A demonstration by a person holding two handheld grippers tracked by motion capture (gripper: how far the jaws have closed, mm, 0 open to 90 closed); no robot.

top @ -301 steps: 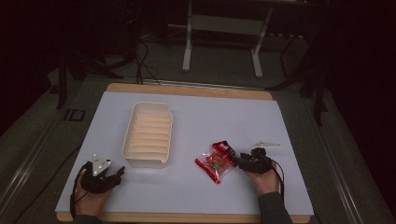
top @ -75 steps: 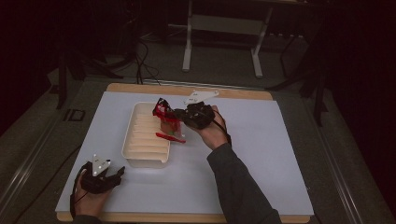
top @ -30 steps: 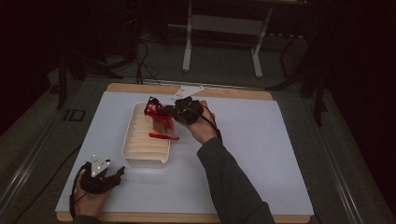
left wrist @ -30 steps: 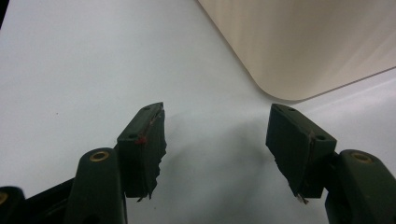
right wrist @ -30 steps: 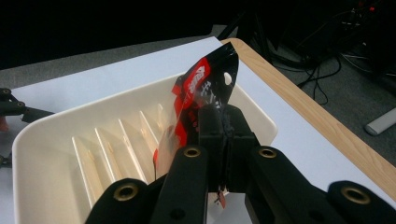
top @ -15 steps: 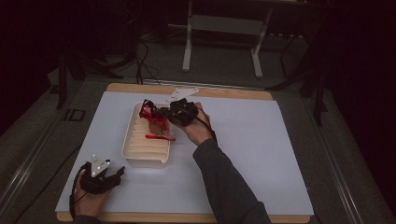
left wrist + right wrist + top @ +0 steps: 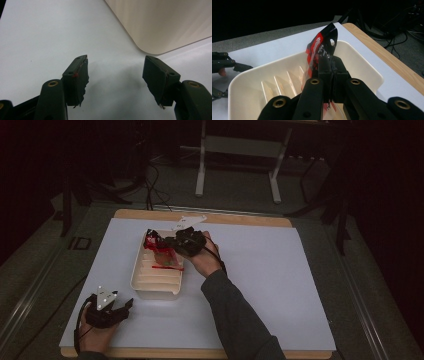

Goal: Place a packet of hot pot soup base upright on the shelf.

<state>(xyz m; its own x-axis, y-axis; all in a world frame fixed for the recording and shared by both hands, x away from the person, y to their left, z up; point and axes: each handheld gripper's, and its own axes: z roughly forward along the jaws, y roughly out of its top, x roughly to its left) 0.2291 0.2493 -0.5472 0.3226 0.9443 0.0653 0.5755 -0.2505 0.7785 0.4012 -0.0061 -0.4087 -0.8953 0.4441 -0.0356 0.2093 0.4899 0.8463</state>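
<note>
The right gripper [image 7: 331,75] has its fingers pinched tight on the red snack packet [image 7: 322,51], holding it upright over the far end of the white tray [image 7: 150,287], seemingly so it drops inside the rim. The left gripper [image 7: 116,80] rests on the white surface [image 7: 280,285] with fingers wide apart and empty, just beside the tray's near corner, leaving the right hand open room.

Red-black snack packet [image 7: 322,51], upright over white tray [image 7: 244,82]

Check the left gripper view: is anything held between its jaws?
No, the left hand-held gripper stands open, with bare white table between its jaws.
</note>
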